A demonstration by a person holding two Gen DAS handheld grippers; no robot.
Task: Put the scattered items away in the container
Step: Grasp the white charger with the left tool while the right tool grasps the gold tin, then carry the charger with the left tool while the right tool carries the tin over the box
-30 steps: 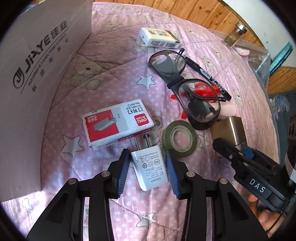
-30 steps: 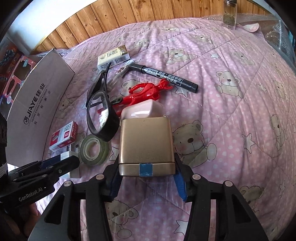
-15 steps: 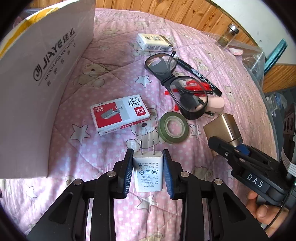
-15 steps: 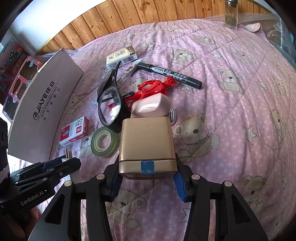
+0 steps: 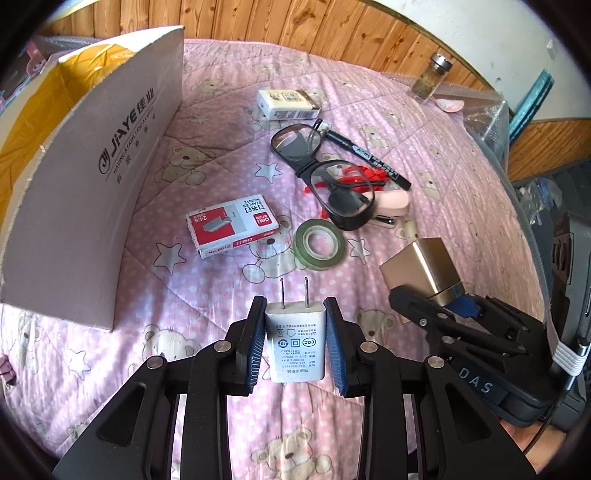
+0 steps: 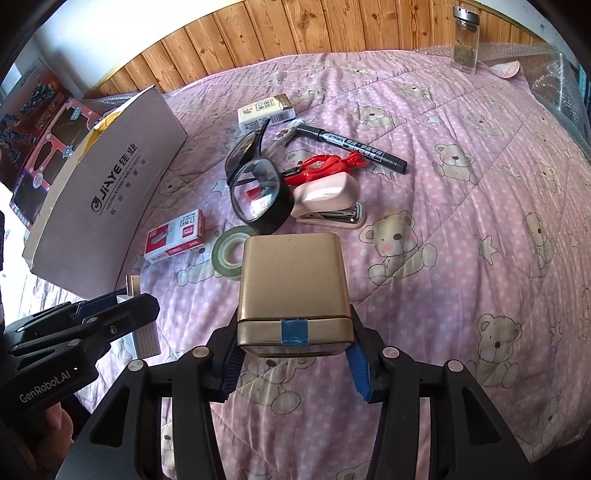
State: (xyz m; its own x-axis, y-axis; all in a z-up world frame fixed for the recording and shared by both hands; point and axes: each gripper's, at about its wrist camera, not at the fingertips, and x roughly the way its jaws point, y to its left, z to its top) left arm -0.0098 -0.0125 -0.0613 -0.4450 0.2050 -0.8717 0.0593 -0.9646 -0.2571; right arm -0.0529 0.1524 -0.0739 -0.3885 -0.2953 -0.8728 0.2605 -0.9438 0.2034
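Note:
My left gripper point(image 5: 295, 347) is shut on a white plug charger point(image 5: 295, 345), held above the pink bedspread with its prongs forward. My right gripper point(image 6: 293, 360) is shut on a gold tin box point(image 6: 293, 288), also lifted; it shows in the left wrist view point(image 5: 424, 269) too. The open cardboard box point(image 5: 92, 177) stands to the left, also in the right wrist view point(image 6: 107, 195). On the bedspread lie a staples box point(image 5: 231, 225), a tape roll point(image 5: 319, 243), glasses point(image 5: 321, 177), a marker point(image 5: 369, 158), a pink stapler point(image 6: 327, 199), a red clip point(image 6: 325, 164) and a white pack point(image 5: 288, 103).
A glass jar point(image 6: 465, 37) stands at the far edge of the bed by bubble wrap point(image 6: 554, 81). A wooden wall point(image 6: 295, 33) runs behind. A toy package point(image 6: 40, 122) lies beyond the cardboard box.
Both grippers have risen and pulled back from the pile, each carrying its item. The cardboard box's open top has come into view on the left.

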